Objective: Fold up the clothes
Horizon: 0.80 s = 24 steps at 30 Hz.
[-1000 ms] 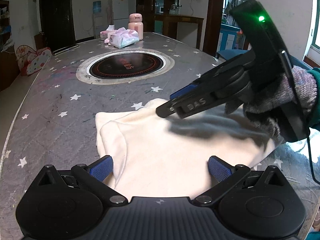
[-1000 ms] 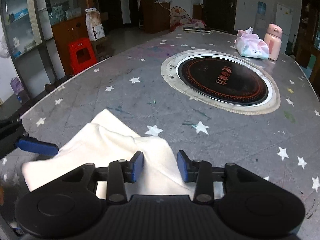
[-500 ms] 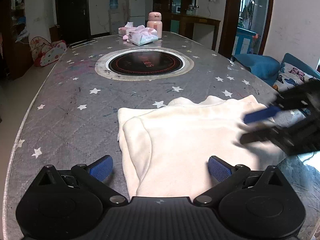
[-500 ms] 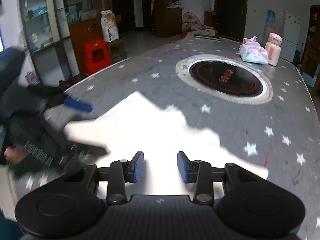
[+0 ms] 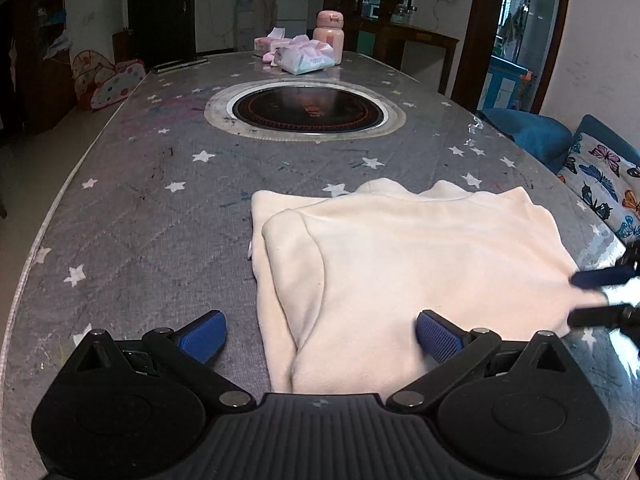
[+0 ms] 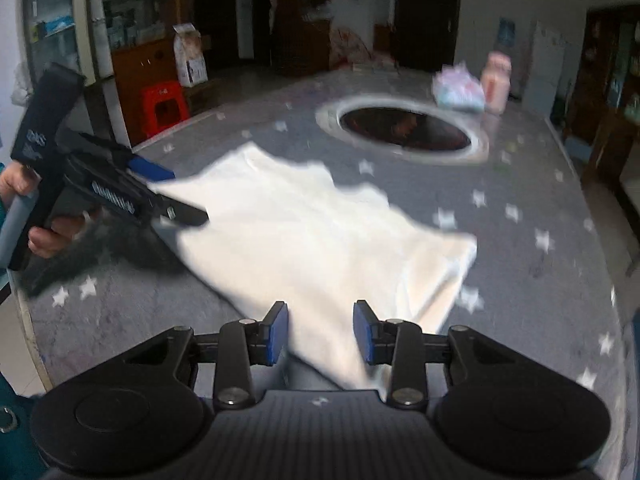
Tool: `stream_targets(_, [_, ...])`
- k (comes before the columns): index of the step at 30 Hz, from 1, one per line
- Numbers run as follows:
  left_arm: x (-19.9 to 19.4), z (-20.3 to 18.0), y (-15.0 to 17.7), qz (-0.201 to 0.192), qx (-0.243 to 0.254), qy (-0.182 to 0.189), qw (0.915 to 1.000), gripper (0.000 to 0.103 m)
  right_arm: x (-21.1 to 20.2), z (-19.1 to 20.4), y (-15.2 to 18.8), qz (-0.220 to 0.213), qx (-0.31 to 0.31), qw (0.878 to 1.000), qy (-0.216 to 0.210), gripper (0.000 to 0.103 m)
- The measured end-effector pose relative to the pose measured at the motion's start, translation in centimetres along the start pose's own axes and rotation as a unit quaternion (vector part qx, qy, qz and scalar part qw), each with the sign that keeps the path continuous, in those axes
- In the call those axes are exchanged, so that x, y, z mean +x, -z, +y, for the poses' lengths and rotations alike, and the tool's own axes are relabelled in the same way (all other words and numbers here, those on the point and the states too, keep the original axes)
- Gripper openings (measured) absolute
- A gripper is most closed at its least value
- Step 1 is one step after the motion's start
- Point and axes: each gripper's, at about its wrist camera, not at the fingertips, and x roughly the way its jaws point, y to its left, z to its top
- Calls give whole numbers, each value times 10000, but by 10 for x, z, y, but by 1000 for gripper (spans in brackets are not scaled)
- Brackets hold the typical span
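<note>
One cream garment (image 5: 404,264) lies flat on the starry grey bench (image 5: 140,220), its left side folded in with layered edges. Two claws are over it: the left claw (image 5: 320,332) spread wide and released above the near hem, and the right claw (image 6: 320,334) part-open with cloth seen between its blue pads, gripping nothing. Beyond sit one round black hob (image 5: 308,110), one tissue pack (image 5: 306,60) and one pink bottle (image 5: 329,36).

My cream garment (image 5: 420,264) lies on the grey bench (image 5: 140,216) dotted with white stars. My grippers are black with blue pads (image 5: 438,334). A pink bottle (image 5: 329,36) stands beyond the black hob (image 5: 306,110).
</note>
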Motion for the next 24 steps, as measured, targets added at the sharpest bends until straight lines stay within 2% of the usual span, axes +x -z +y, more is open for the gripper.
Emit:
stream_targets(7, [-5, 0, -8, -12, -81, -69, 9999, 103, -6, -11, -21, -154, 109, 9996, -198, 36])
stream_targets(12, [0, 0, -12, 64, -154, -115, 9998, 103, 13, -26, -41, -219, 260, 9994, -117, 36])
stream_targets(19, [2, 5, -12, 112, -216, -150, 9996, 103, 52, -52, -48, -43, 601, 9982, 63, 35])
stream_targets(24, [5, 8, -11, 160, -256, -124, 9995, 103, 52, -51, -55, -132, 593, 9981, 83, 36])
